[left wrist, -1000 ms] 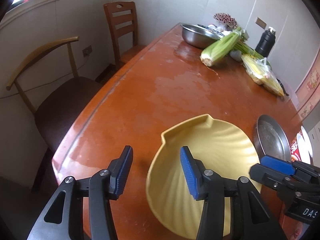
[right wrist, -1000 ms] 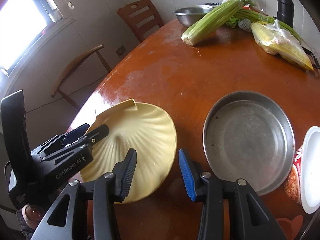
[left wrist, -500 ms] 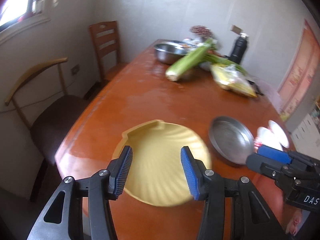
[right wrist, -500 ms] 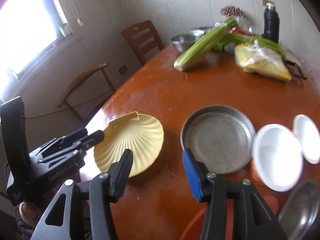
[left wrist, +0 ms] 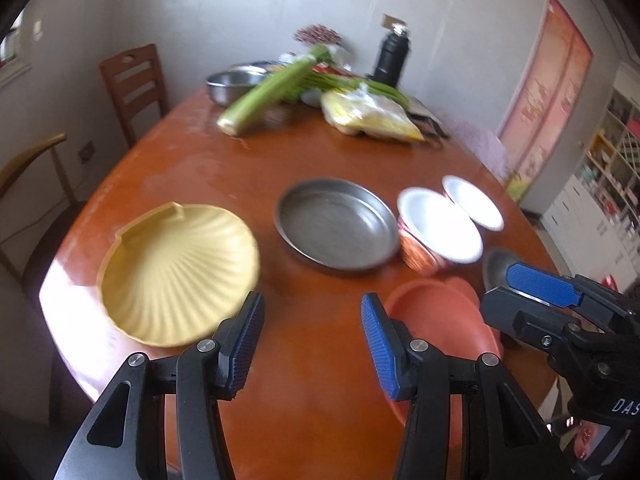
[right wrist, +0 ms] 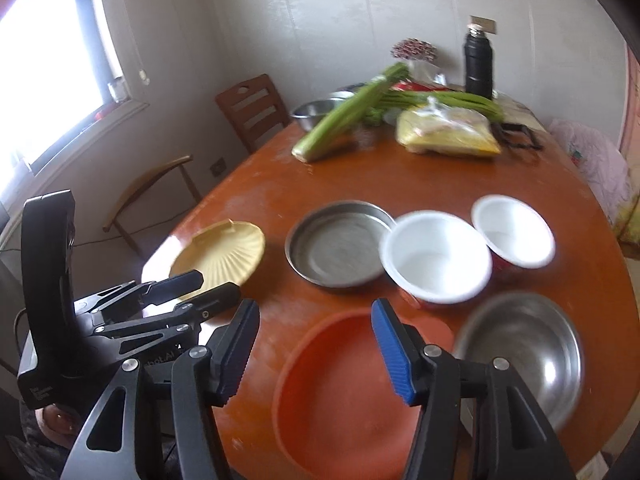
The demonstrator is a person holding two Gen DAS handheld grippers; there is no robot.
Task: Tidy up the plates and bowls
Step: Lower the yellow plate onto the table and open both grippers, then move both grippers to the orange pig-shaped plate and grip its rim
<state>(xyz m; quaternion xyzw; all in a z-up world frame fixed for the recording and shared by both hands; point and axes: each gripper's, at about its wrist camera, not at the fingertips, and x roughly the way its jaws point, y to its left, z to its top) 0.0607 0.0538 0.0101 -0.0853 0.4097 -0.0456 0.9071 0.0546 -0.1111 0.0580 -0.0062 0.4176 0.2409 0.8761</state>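
Observation:
A yellow shell-shaped plate (left wrist: 176, 272) (right wrist: 222, 254) lies at the table's near left. To its right come a flat steel pan (left wrist: 338, 226) (right wrist: 340, 244), two red bowls with white insides (left wrist: 440, 228) (right wrist: 514, 230), an orange plate (left wrist: 440, 320) (right wrist: 344, 392) and a steel bowl (right wrist: 520, 348). My left gripper (left wrist: 310, 312) hovers open above bare table between the yellow and orange plates, holding nothing. Over the orange plate's near side, my right gripper (right wrist: 314, 316) has its jaws opening with nothing between them. Each gripper shows at the edge of the other's view.
At the table's far end lie a celery bunch (left wrist: 272, 92), a steel basin (left wrist: 232, 84), a yellow bag (left wrist: 372, 116) and a black flask (left wrist: 392, 58). Two chairs (left wrist: 134, 84) stand along the left side by the wall. A shelf unit (left wrist: 608, 184) is at the right.
Both grippers have drawn back and up from the yellow plate, so the bowls, orange plate and steel bowl came into view. The right jaws stand wider than before.

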